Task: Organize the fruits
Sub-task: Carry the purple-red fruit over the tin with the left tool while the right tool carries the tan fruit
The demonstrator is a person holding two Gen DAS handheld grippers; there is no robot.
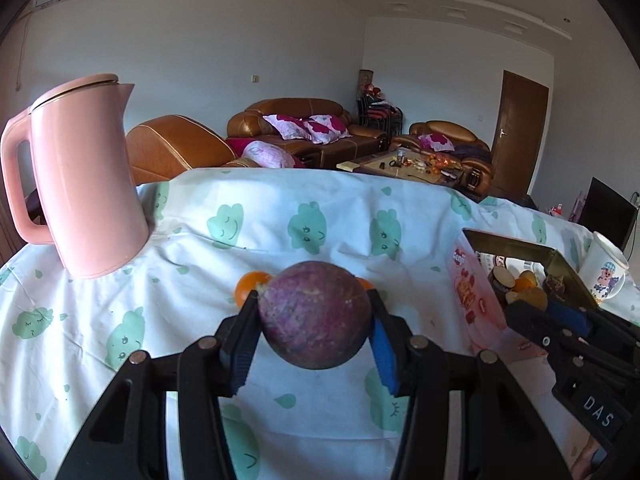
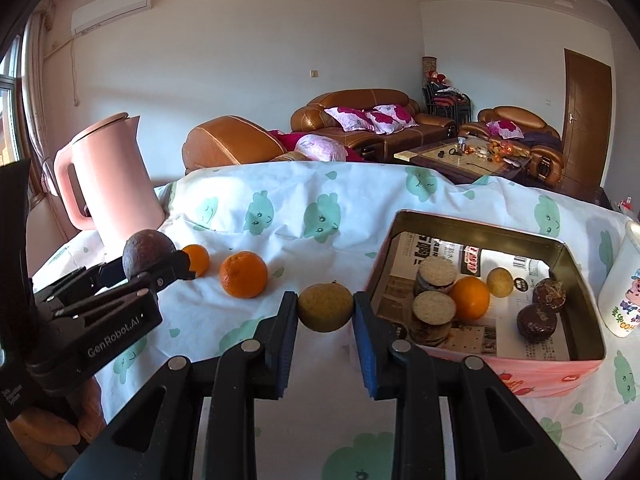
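Left wrist: purple fruit [image 1: 315, 315] pinched in jaws half-hides oranges [image 1: 250, 286]; right pinches yellow fruit [image 2: 325, 307].

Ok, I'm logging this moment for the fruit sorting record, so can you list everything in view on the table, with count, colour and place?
purple fruit: 1, dark purple, held off the cloth in the left gripper
yellow fruit: 1, dull yellow, held in the right gripper beside the tin
oranges: 2, orange, on the cloth left of the tin
tin: 1, pink outside, gold inside, paper-lined, on the right
fruit in tin: about 7, one orange, one yellow, the rest dark brown or cut pieces
kettle: 1, pink, far left
cup: 1, white with cartoon, right of the tin
tablecloth: 1, white with green prints
left gripper: black, shut on the purple fruit
right gripper: black, shut on the yellow fruit
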